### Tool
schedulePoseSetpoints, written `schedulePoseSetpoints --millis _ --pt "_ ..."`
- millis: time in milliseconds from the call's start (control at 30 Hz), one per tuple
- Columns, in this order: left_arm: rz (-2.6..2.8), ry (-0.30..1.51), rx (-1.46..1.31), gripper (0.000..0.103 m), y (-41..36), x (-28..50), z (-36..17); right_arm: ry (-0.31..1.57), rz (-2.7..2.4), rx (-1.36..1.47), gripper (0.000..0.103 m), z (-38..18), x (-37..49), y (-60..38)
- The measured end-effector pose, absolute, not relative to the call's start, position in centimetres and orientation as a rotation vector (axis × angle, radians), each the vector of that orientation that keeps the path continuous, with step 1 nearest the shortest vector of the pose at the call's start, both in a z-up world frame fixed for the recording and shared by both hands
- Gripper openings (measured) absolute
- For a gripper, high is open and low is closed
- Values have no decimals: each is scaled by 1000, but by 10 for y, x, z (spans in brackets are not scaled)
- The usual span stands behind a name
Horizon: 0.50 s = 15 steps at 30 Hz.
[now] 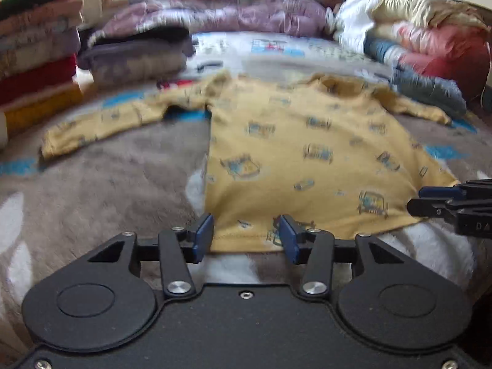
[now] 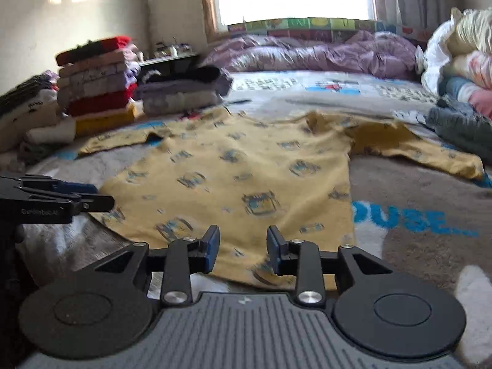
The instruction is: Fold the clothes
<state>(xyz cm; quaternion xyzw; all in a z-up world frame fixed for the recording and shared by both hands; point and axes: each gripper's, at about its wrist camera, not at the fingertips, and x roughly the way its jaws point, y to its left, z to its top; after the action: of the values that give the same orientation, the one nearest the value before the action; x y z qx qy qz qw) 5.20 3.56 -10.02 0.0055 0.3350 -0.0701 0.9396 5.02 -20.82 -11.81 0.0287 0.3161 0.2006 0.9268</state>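
I have the yellow long-sleeved shirt [image 1: 295,153] spread flat on the bed [image 1: 107,178], on a grey plush blanket with blue lettering, both sleeves stretched out to the sides and the collar toward the window. My left gripper [image 1: 246,236] sits at the shirt's hem near its left corner, its blue-padded fingers [image 1: 203,236] spread apart with the hem edge lying between them, not pinched. My right gripper [image 2: 243,250] is at the hem toward the right side, fingers [image 2: 212,246] likewise spread, with the fabric between them. Each gripper shows at the edge of the other's view, seen side-on. A stack of folded clothes [image 2: 95,83] stands at the left of the bed with a second, lower pile [image 2: 181,89] beside it; a purple quilt [image 2: 307,52] lies along the far side, and loose clothes [image 1: 415,37] are heaped on the right.
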Motion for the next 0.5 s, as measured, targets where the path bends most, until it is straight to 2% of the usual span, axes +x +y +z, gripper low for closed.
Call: schedulePoseSetpoints --millis 100,167,200,267,333,500 --pt "-161 689 -73 57 42 49 -80 616 405 148 35 -111 45 -221" --pt "-170 664 -152 71 49 47 -65 597 394 216 37 -105 44 -235" --pt "-167 657 -191 75 50 48 -56 588 388 250 37 -103 43 -242" --pt "-153 646 -270 94 51 50 -39 579 352 355 37 -104 50 -264" --pt "-151 641 -334 103 47 53 -20 569 312 465 38 -107 57 -287" --pt "-305 585 -389 103 16 63 23 535 207 724 45 -117 76 -344"
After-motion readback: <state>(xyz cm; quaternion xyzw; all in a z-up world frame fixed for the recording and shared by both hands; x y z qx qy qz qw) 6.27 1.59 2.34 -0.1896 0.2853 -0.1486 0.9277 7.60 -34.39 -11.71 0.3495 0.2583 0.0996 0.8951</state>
